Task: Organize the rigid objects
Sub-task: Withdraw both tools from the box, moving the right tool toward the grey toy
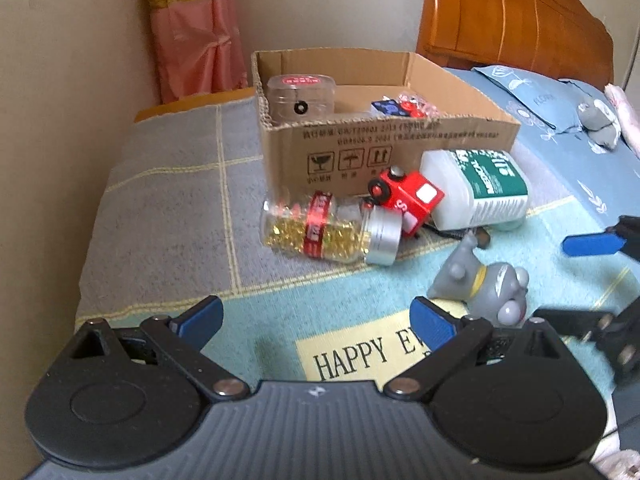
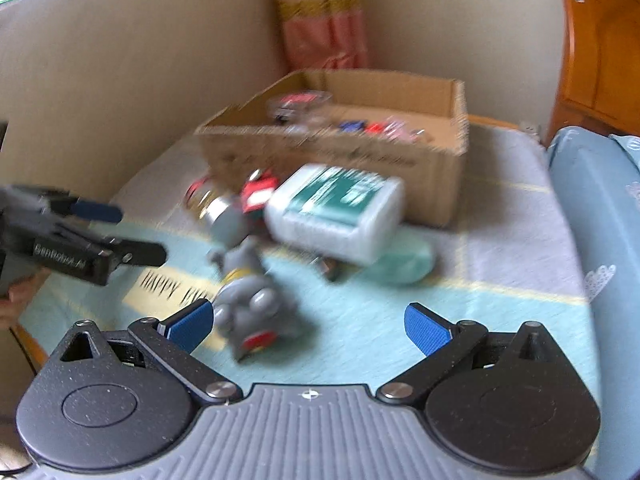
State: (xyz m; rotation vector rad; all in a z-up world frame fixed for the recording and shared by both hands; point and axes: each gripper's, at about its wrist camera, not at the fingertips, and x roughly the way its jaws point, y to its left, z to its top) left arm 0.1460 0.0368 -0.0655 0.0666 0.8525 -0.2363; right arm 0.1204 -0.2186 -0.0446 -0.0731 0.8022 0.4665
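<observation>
A cardboard box (image 1: pixel 472 136) stands on the blanket and holds a clear jar (image 1: pixel 300 94) and small items. In front of it lie a jar of yellow capsules (image 1: pixel 328 230), a red toy train (image 1: pixel 406 196), a white bottle with a green label (image 1: pixel 476 188) and a grey toy figure (image 1: pixel 486 292). My left gripper (image 1: pixel 318 322) is open and empty, short of the capsule jar. My right gripper (image 2: pixel 308 326) is open, with the grey figure (image 2: pixel 250 312) just ahead by its left finger. The box (image 2: pixel 440 176) and bottle (image 2: pixel 336 216) show blurred beyond.
The blanket (image 1: pixel 172 208) covers a table by the beige wall. A pink curtain (image 1: pixel 196 28) hangs behind. A wooden headboard (image 1: pixel 512 20) and a bed with blue bedding (image 1: pixel 560 120) lie to the right. The left gripper shows in the right wrist view (image 2: pixel 132 234).
</observation>
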